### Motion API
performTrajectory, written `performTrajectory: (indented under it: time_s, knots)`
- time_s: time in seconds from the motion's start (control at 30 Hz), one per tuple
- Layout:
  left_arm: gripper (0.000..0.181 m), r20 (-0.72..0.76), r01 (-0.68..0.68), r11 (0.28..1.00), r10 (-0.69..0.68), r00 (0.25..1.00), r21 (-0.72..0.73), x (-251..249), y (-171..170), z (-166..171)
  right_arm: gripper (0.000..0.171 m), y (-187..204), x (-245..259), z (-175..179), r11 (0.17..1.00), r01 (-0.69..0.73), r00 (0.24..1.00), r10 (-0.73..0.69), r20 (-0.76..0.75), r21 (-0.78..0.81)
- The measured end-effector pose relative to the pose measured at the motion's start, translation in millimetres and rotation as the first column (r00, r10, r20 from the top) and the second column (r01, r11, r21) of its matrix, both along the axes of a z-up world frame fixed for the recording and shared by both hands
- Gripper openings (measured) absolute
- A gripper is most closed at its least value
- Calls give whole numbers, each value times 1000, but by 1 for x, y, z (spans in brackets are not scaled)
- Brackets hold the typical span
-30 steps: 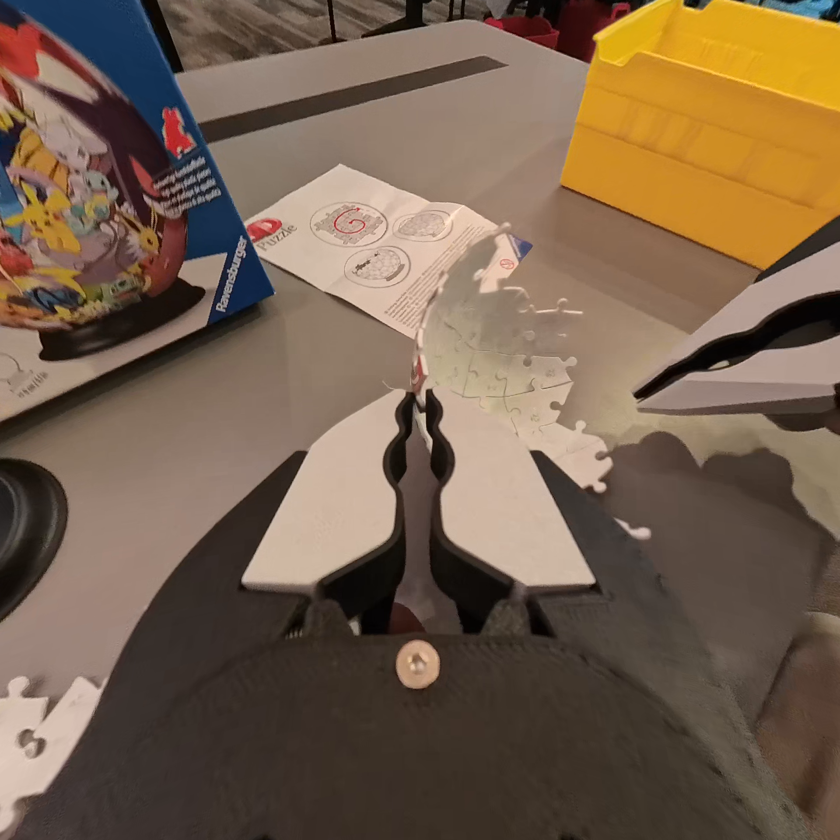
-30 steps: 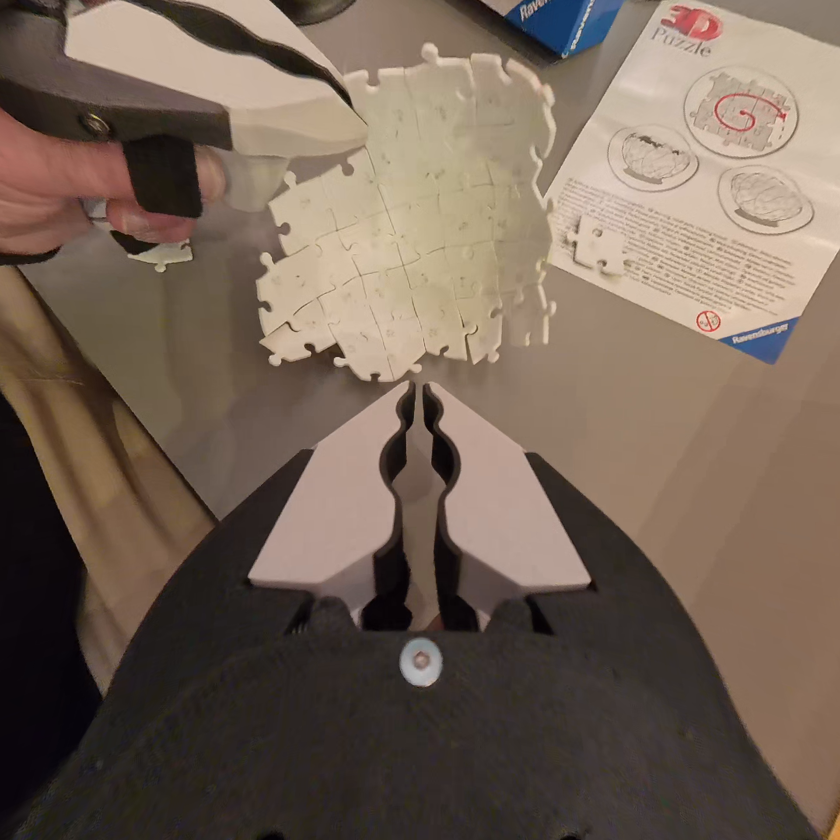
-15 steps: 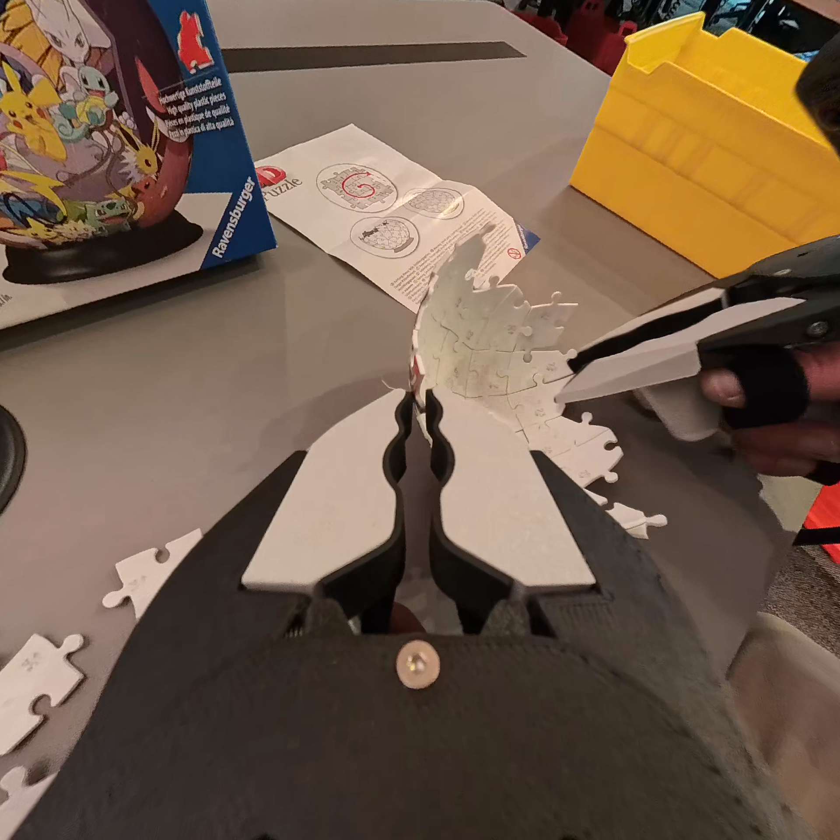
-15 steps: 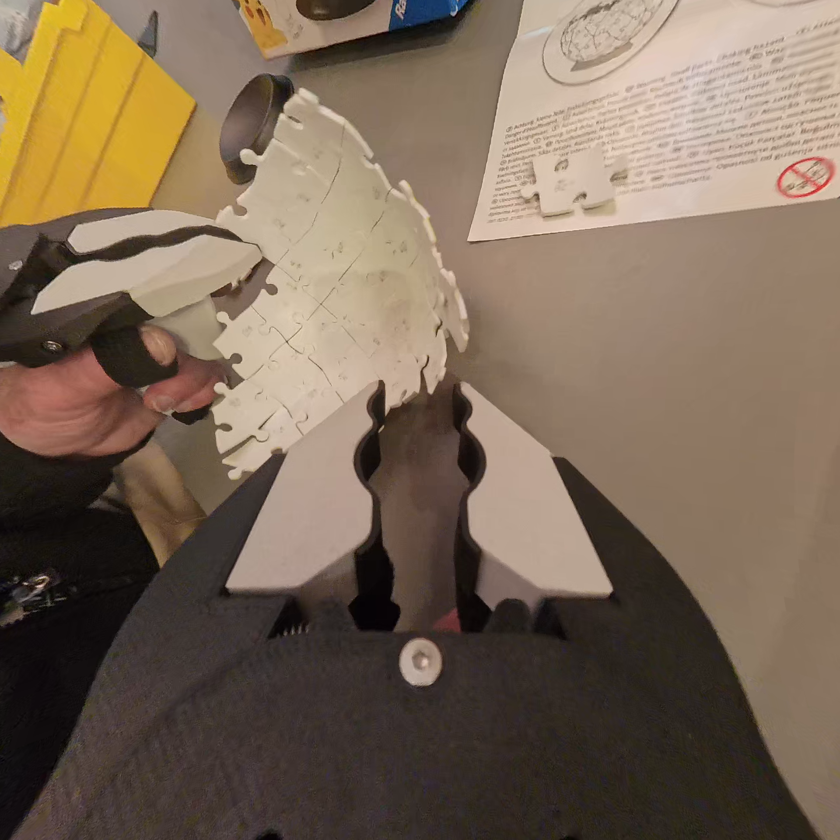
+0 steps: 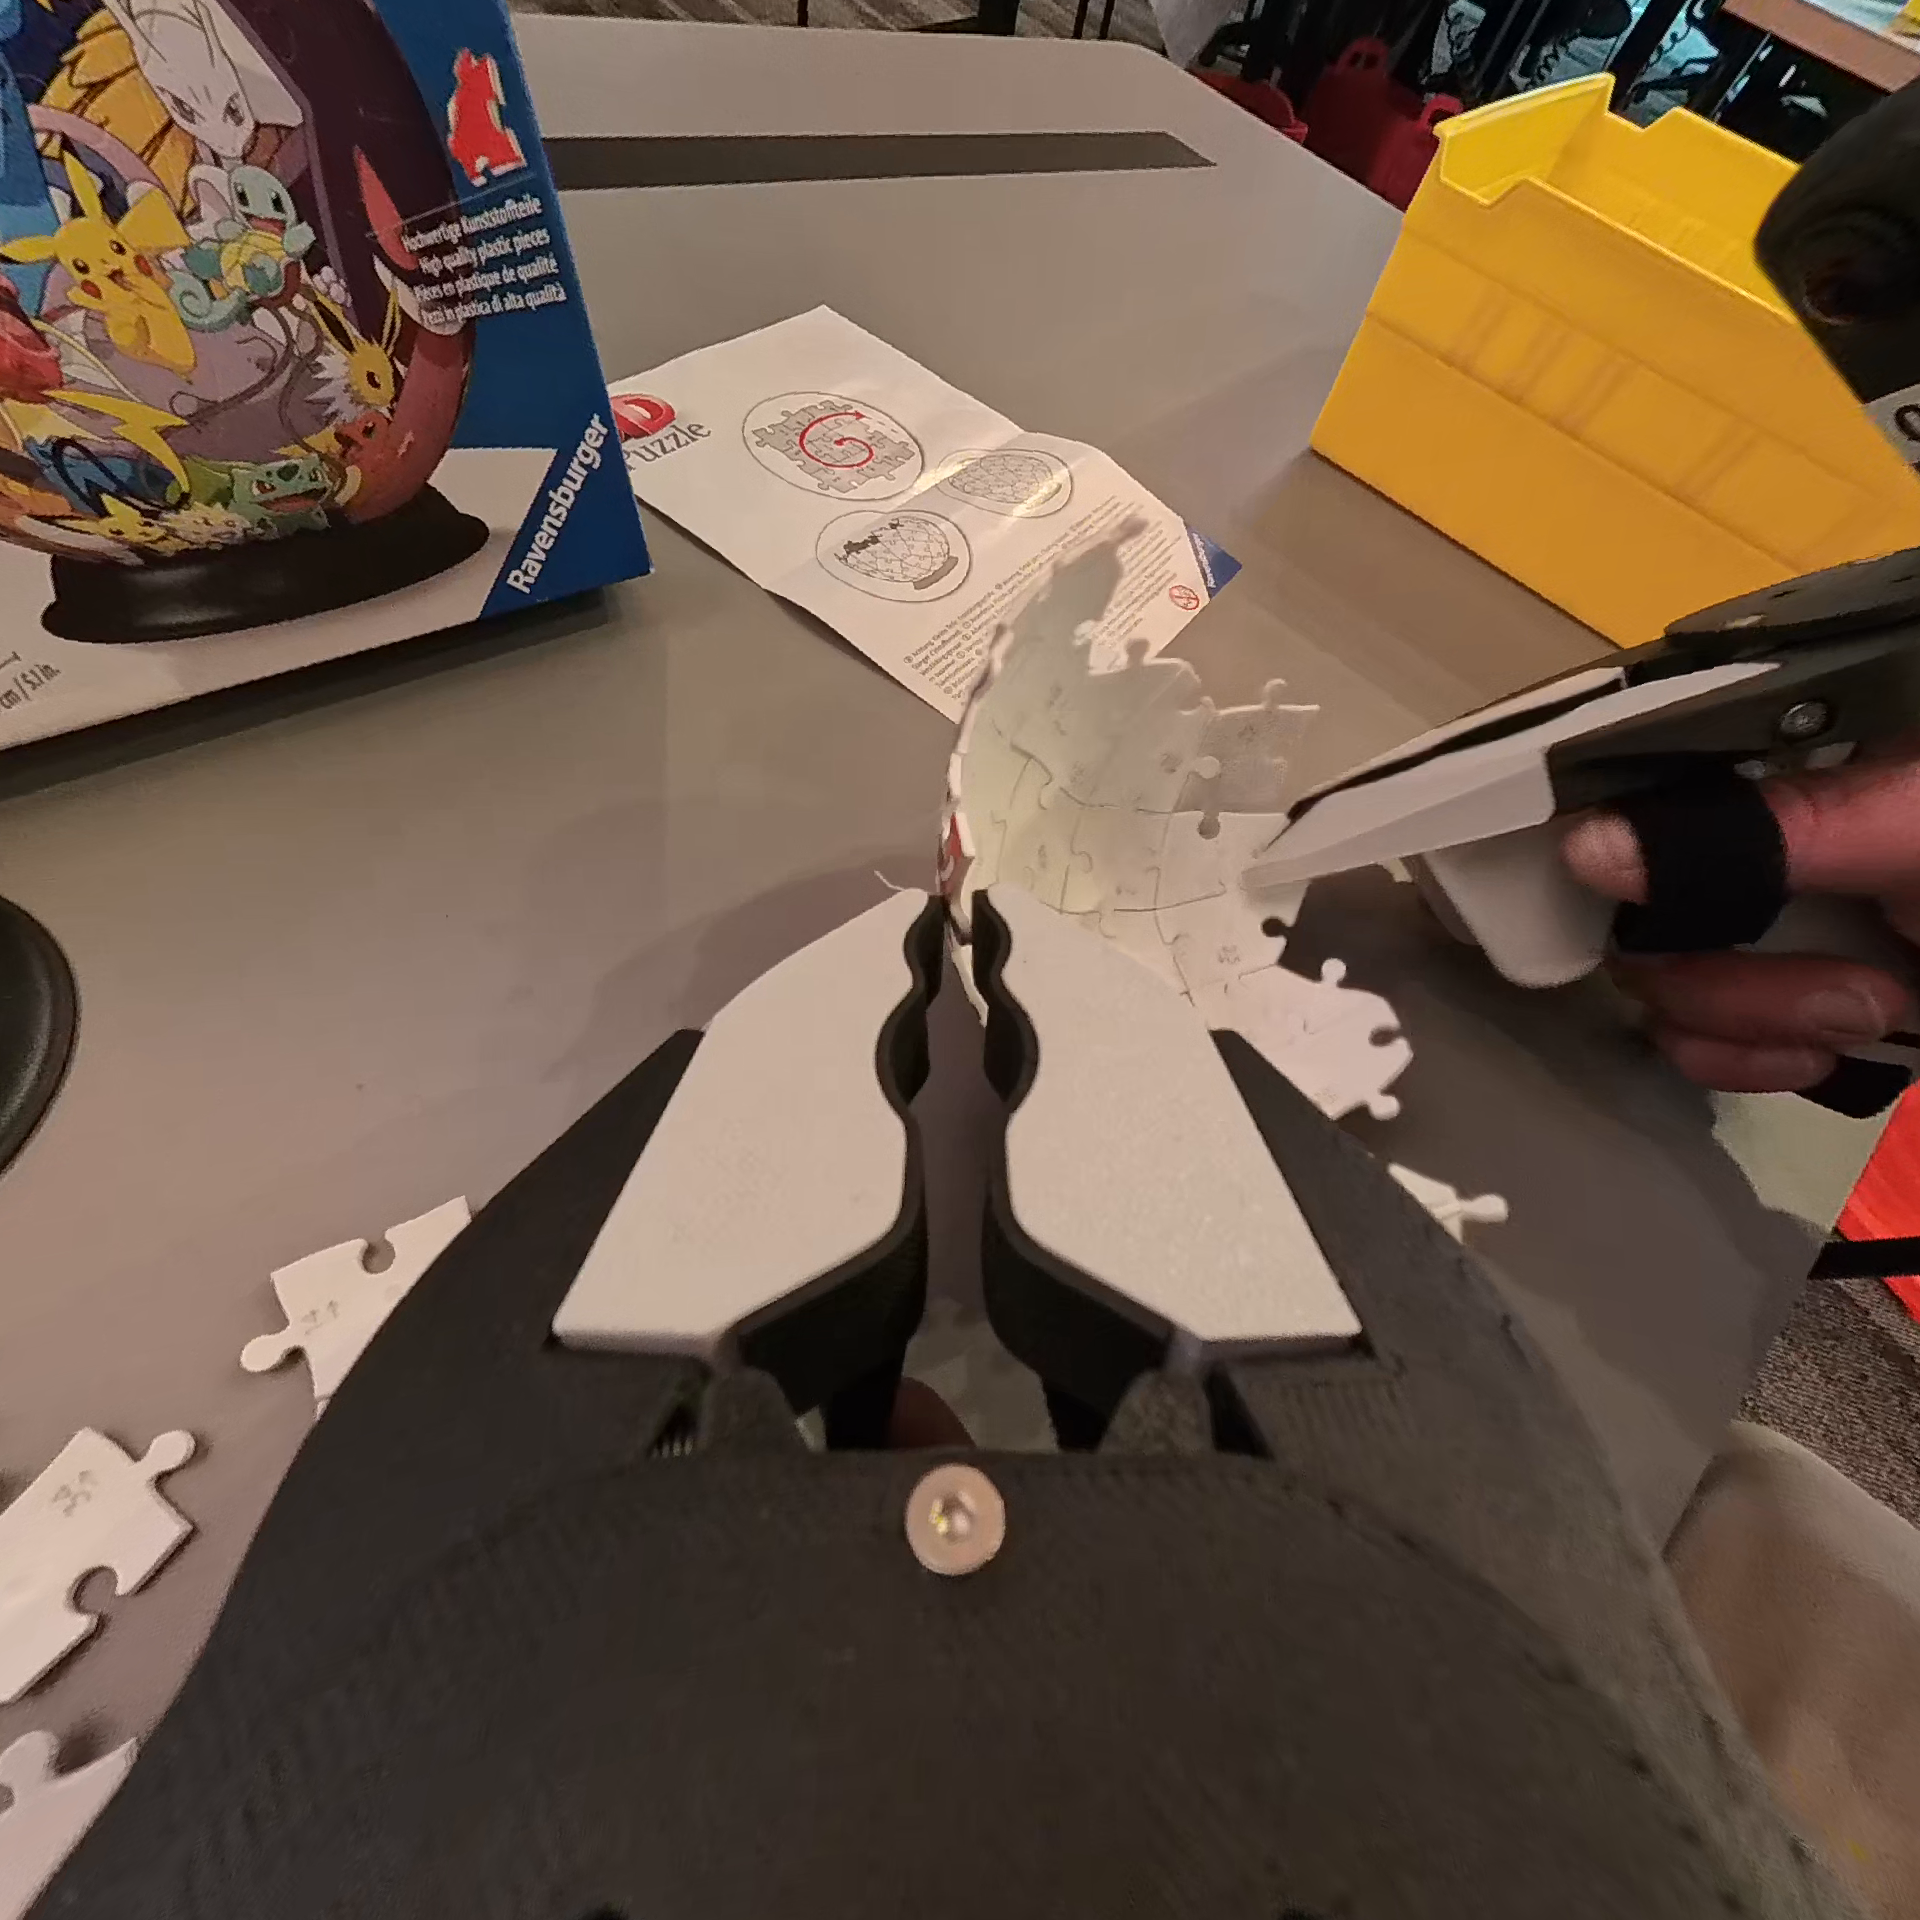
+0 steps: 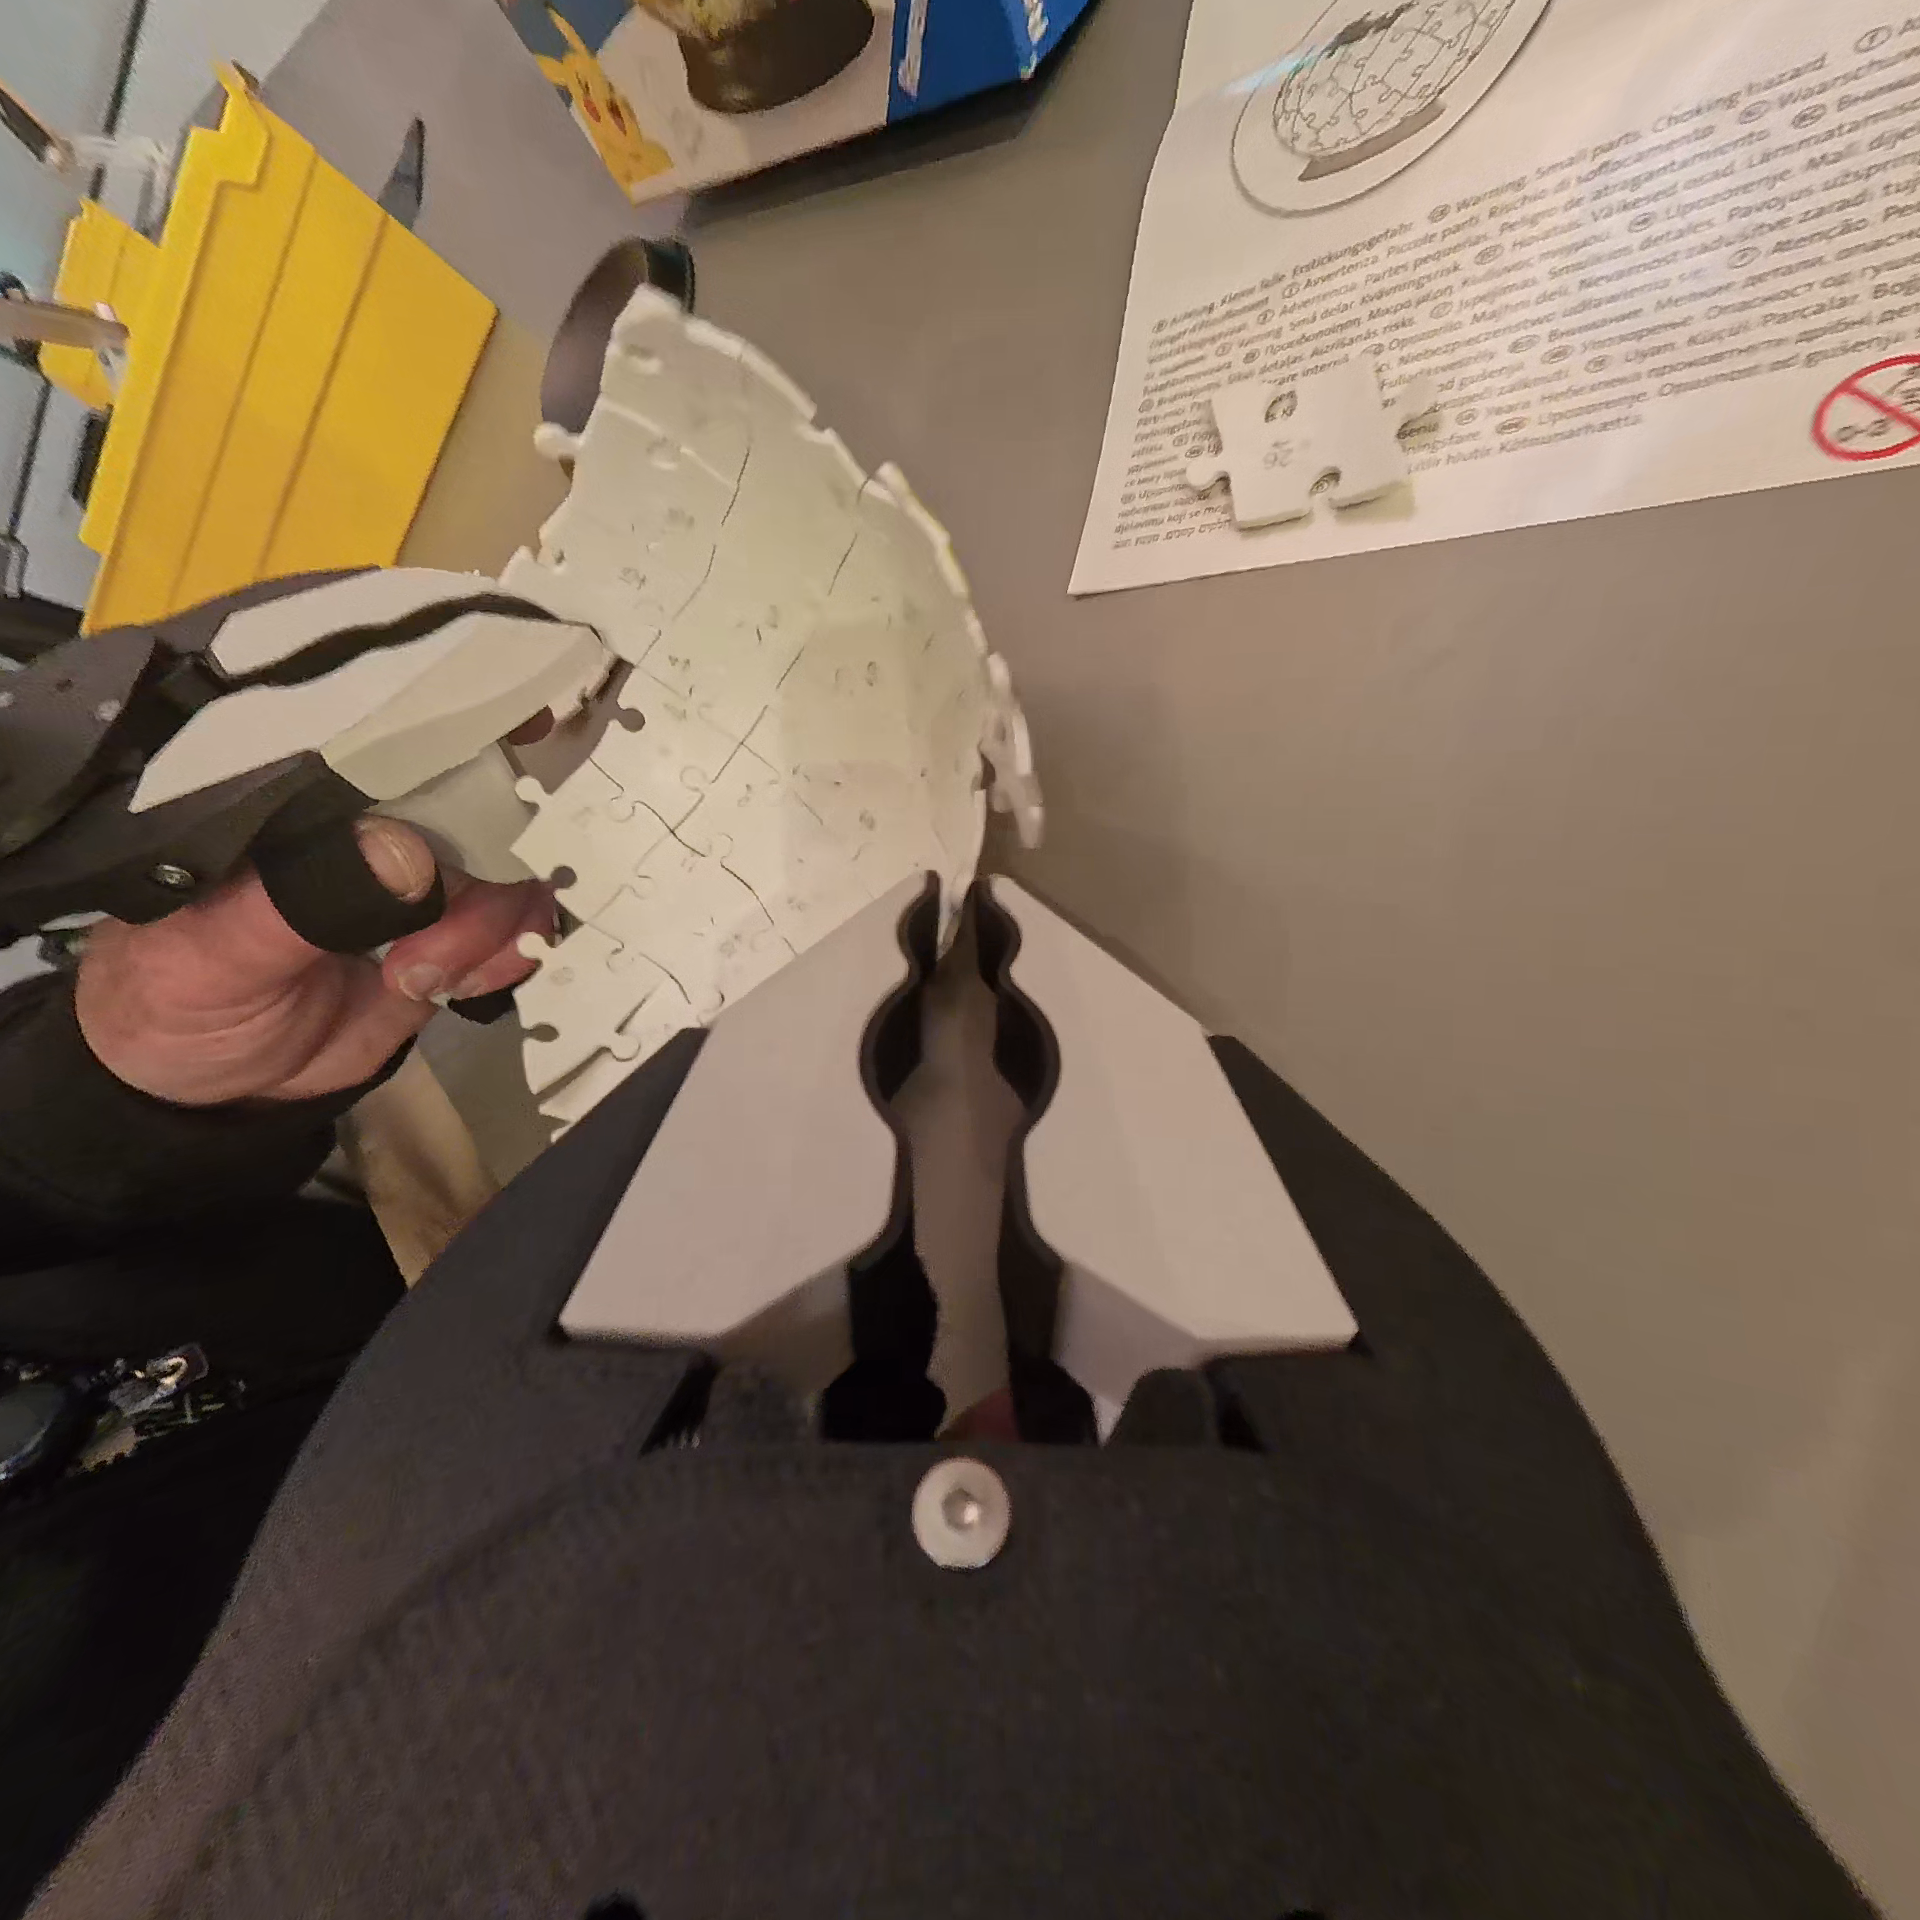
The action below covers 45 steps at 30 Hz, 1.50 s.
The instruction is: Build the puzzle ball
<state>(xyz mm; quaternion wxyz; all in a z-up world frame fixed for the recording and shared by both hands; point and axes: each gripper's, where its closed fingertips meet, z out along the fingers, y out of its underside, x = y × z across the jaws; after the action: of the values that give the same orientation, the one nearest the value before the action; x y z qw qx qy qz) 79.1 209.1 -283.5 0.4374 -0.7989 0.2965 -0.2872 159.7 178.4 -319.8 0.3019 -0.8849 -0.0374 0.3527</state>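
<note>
While both claws pinch its bumpy edges, the curved white puzzle shell (image 5: 1101, 800) held up over the smooth grey table (image 5: 520, 831), left gripper (image 5: 961, 914) and right gripper (image 6: 956, 899) squeezed shut on it, one loose flat piece (image 6: 1304, 442) on the paper sheet (image 6: 1558, 312), yellow plastic bin (image 5: 1558, 395) behind.

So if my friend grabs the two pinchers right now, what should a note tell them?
Left gripper: shut on the edge of the curved puzzle shell, holding it up off the grey table.
Right gripper: shut on the shell's opposite edge.
Done: many pieces are joined into part of a ball.
Left: one loose piece lies on the instruction sheet; more loose pieces lie by the left gripper. The black stand waits on the table. The ball is far from closed.
</note>
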Motion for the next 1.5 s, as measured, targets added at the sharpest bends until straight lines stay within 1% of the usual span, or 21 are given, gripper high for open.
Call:
performTrajectory:
  time_s: [0.07, 0.13, 0.23, 0.33, 0.4, 0.47, 0.63, 0.77, 0.8, 0.97, 1.13, 1.2, 1.33, 1.4, 1.5]
  knots:
    - [4, 4, -2, 1000, 2, 1000, 2, -1, 0, 1, 19, 4, 7, 3, 999, 34, 999, -34, -20, 8]
    - [4, 5, -3, 1000, 3, 1000, 1, -1, 0, 1, 33, 7, 9, 4, 999, 37, 999, -37, -24, 11]
    - [4, 5, 3, 1000, -3, 1000, 6, 0, -1, 2, 36, 10, 5, 2, 1000, 16, 1000, -16, 5, 23]
    - [4, 7, 5, 1000, -5, 1000, 4, 1, -2, 1, 31, 17, 9, 2, 999, 25, 999, -26, 31, 43]
    - [4, 11, 5, 1000, -5, 1000, 6, 1, -2, 2, 20, 18, 7, 3, 999, 9, 1000, -10, 24, 47]
    - [4, 11, 4, 1000, -4, 1000, 8, 2, -2, 2, 5, 16, 4, 3, 999, -13, 1000, 12, 28, 50]
    - [4, 7, 1, 1000, -1, 1000, 18, 1, -2, 2, 1, 15, 3, 5, 999, -22, 999, 21, 30, 49]
    - [4, 5, -8, 1000, 8, 1000, 28, 0, -2, 4, 2, 17, 2, 5, 999, 7, 1000, -7, -13, 37]
    - [4, 1, -9, 1000, 9, 1000, 30, 0, -2, 3, 8, 17, 1, 6, 999, 9, 1000, -8, -22, 42]
    - [3, 0, -20, 999, 20, 1000, 32, -1, -2, 3, 9, 13, -1, 7, 999, 0, 998, 2, -60, 35]
    - [3, 4, -25, 999, 25, 1000, 22, -4, 0, 3, 8, 15, 3, 9, 999, 6, 998, -4, -56, 45]
    - [3, 8, -35, 999, 35, 999, 22, -8, 2, 5, 11, 14, 5, 10, 999, 8, 999, -6, -46, 48]
    - [4, 14, -54, 999, 54, 998, 3, -22, 5, 8, 17, 7, 7, 6, 998, -27, 1000, 26, 18, 49]
    - [4, 4, -63, 998, 63, 998, -8, -30, 5, 6, 22, 3, 7, 3, 997, -68, 994, 63, 86, 47]
    - [4, 1, -74, 997, 74, 997, -19, -39, 1, 4, 25, 1, 5, -2, 988, -141, 962, 123, 242, 57]
